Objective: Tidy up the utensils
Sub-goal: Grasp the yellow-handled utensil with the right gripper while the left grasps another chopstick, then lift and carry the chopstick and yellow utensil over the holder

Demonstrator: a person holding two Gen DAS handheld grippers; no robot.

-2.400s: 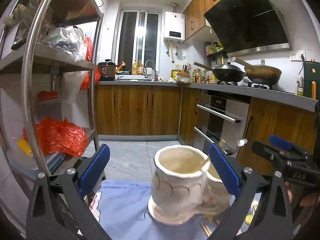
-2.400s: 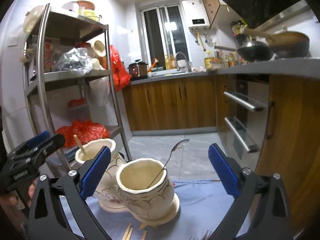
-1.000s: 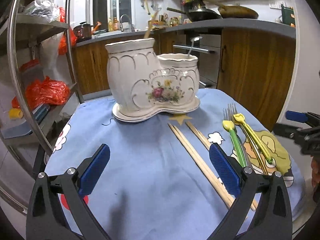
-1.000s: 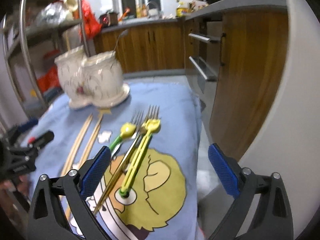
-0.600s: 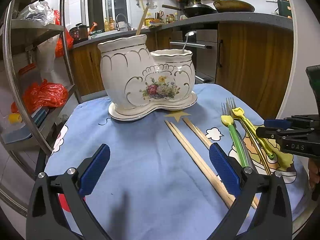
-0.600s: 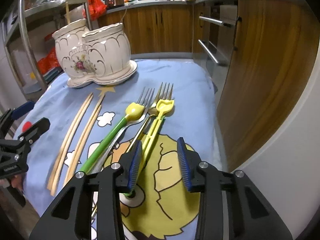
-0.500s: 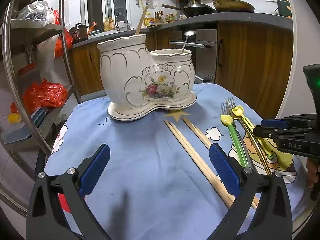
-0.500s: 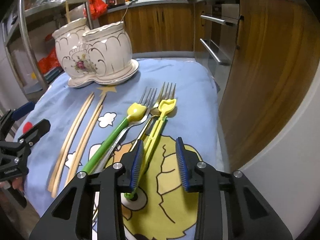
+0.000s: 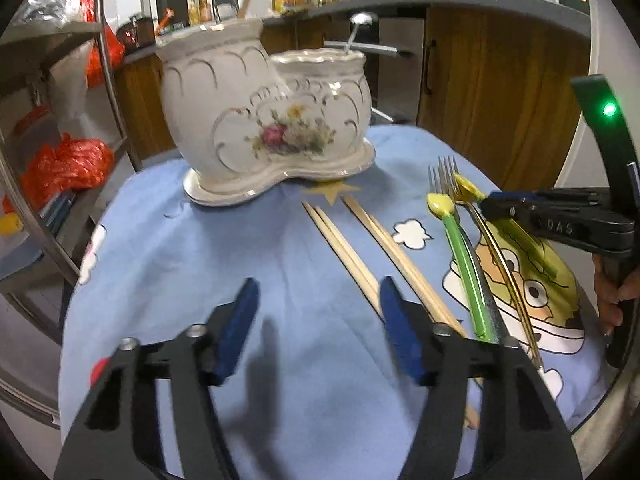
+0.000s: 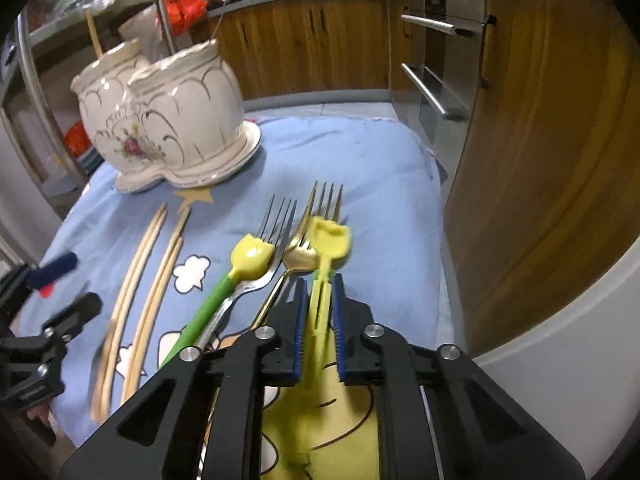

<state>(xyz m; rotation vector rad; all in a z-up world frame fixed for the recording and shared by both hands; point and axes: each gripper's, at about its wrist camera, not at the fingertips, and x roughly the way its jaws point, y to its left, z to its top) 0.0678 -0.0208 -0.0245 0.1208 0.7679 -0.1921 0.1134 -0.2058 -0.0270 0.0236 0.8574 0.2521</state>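
Note:
A white floral two-pot holder (image 9: pixel 272 120) (image 10: pixel 168 120) stands at the back of the blue cloth, with a spoon (image 9: pixel 358 24) in one pot. Two chopstick pairs (image 9: pixel 344 248) (image 10: pixel 136 272), a green-handled utensil (image 10: pixel 208 308), a silver fork (image 10: pixel 276 216), a gold fork (image 10: pixel 324 200) and a yellow shovel-shaped utensil (image 10: pixel 330 240) lie in front. My right gripper (image 10: pixel 319 280) (image 9: pixel 490 204) is closing, its pads against the yellow utensil's handle. My left gripper (image 9: pixel 318 282) (image 10: pixel 68 288) is also closing, over bare cloth, with the chopsticks beside its right finger.
A metal rack (image 9: pixel 116 92) with red bags (image 9: pixel 68 160) stands left of the table. Wooden cabinets (image 10: pixel 540 160) and an oven front (image 10: pixel 436 80) are close on the right, past the cloth's (image 9: pixel 240 240) right edge. A hand (image 9: pixel 612 296) holds the right gripper.
The right jaws went from wide apart to closed around the yellow utensil's handle, and that gripper moved in over the forks. The left jaws narrowed and that gripper tipped further down.

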